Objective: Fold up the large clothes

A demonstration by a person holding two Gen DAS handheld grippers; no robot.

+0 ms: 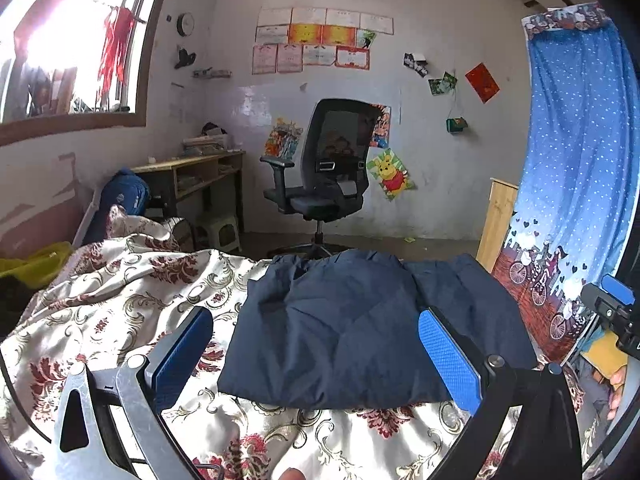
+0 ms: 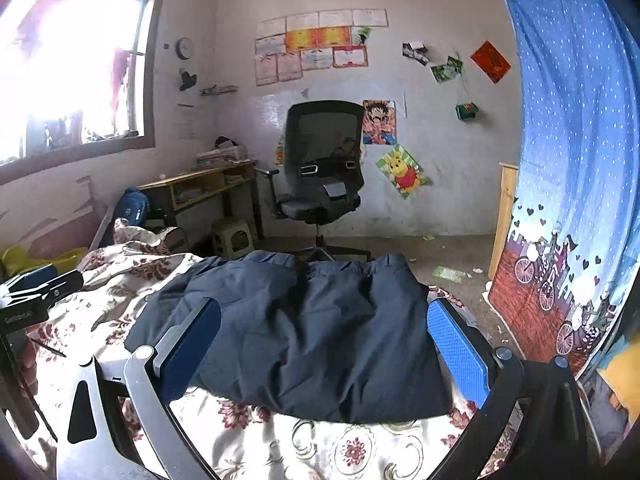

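Both hand-held grippers (image 1: 316,344) (image 2: 324,344) wide open, empty, over navy garment (image 1: 352,332) on floral bedspread (image 1: 120,292); office chair (image 1: 324,176) behind.

- Left gripper (image 1: 316,354): jaws spread wide, blue pads facing each other, nothing between them; a fingertip (image 1: 290,474) shows at the lower frame edge.
- Right gripper (image 2: 324,354): jaws spread wide, holding nothing.
- Both level, side by side, pointing forward.
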